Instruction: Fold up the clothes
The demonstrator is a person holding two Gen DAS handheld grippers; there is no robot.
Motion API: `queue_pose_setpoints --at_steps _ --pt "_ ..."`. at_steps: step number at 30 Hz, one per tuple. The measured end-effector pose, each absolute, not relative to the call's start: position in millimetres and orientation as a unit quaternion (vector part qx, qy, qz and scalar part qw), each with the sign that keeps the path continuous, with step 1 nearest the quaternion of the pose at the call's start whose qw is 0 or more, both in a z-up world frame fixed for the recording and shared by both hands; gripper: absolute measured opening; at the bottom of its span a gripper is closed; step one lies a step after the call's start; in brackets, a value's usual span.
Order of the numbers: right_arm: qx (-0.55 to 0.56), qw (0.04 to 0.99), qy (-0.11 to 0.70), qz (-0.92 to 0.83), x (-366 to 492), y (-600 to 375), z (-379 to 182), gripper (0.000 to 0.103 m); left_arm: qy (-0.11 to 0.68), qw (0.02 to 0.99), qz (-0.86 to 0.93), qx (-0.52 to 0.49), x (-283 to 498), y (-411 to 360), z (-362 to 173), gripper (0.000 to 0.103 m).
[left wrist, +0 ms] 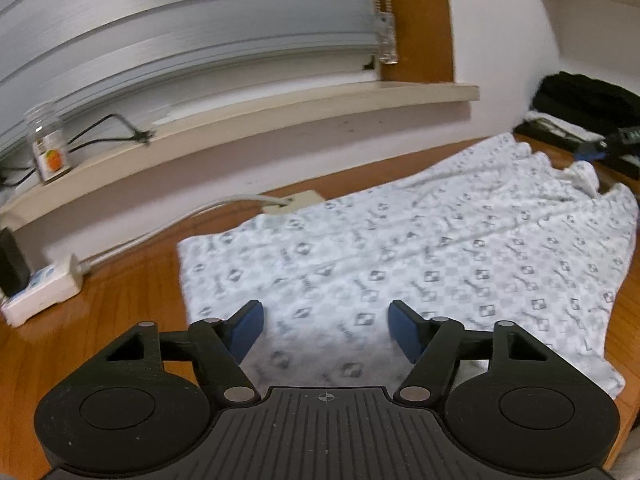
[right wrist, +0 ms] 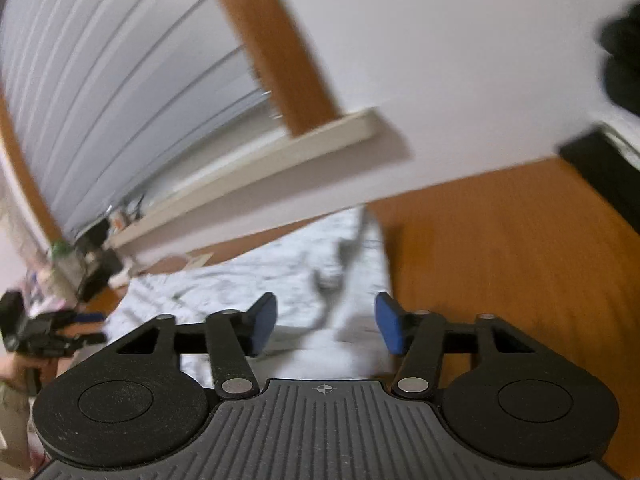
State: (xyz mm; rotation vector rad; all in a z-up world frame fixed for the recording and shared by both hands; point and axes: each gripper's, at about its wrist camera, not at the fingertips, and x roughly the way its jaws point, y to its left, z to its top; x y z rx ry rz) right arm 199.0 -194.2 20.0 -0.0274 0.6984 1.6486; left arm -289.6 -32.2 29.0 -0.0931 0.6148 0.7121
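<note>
A white garment with a grey checker and logo print lies spread flat on the wooden table. My left gripper is open and empty, hovering over the garment's near edge. In the right wrist view the same garment is blurred, with its edge running along the bare wood. My right gripper is open and empty above that edge. The right gripper also shows at the far right of the left wrist view, and the left gripper at the far left of the right wrist view.
A white power strip and cable lie on the table at the left. A small beige box sits by the wall. A jar stands on the window sill. Dark items are stacked at the far right.
</note>
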Motion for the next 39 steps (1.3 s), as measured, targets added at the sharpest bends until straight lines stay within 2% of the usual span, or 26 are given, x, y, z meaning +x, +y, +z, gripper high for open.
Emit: queue_pose_setpoints --at_steps 4,9,10,11,12,15,17,21,29,35,39 --pt "-0.05 0.619 0.337 0.708 181.7 -157.3 16.7 0.053 0.303 0.892 0.332 -0.038 -283.5 -35.4 26.4 0.071" --pt "-0.085 0.63 0.332 0.696 174.9 -109.6 19.1 0.053 0.307 0.891 0.332 -0.04 -282.8 -34.1 24.5 0.072" --pt "-0.093 0.634 0.334 0.691 174.8 -102.0 19.8 0.046 0.306 0.891 0.333 -0.039 -282.7 -33.9 25.4 0.072" --pt "-0.097 0.632 0.339 0.691 175.5 -94.6 21.5 0.016 0.304 0.892 0.332 -0.038 -281.6 -34.1 27.1 0.072" --pt "-0.095 0.627 0.341 0.694 176.7 -89.5 25.1 0.008 0.303 0.893 0.331 -0.035 -279.1 -34.7 29.7 0.072" --pt "-0.035 0.623 0.309 0.718 182.6 -94.4 49.2 0.002 0.296 0.9 0.32 -0.023 -265.0 -37.4 39.3 0.076" --pt "0.007 0.617 0.296 0.729 184.8 -98.6 62.5 0.002 0.288 0.908 0.302 -0.013 -246.1 -40.8 47.5 0.078" --pt "-0.028 0.636 0.278 0.72 174.9 -99.5 70.4 0.003 0.282 0.926 0.252 0.013 -188.6 -52.2 60.7 0.079" --pt "-0.103 0.635 0.283 0.711 182.2 -163.4 43.8 0.025 0.298 0.941 0.156 0.047 -72.0 -58.9 58.7 0.08" --pt "-0.132 0.607 0.298 0.725 174.4 -215.3 15.6 0.037 0.327 0.936 0.128 0.016 2.5 -39.2 46.3 0.08" --pt "-0.133 0.58 0.309 0.741 166.5 -234.9 -2.7 0.038 0.336 0.932 0.132 -0.027 35.4 -23.5 40.4 0.081"
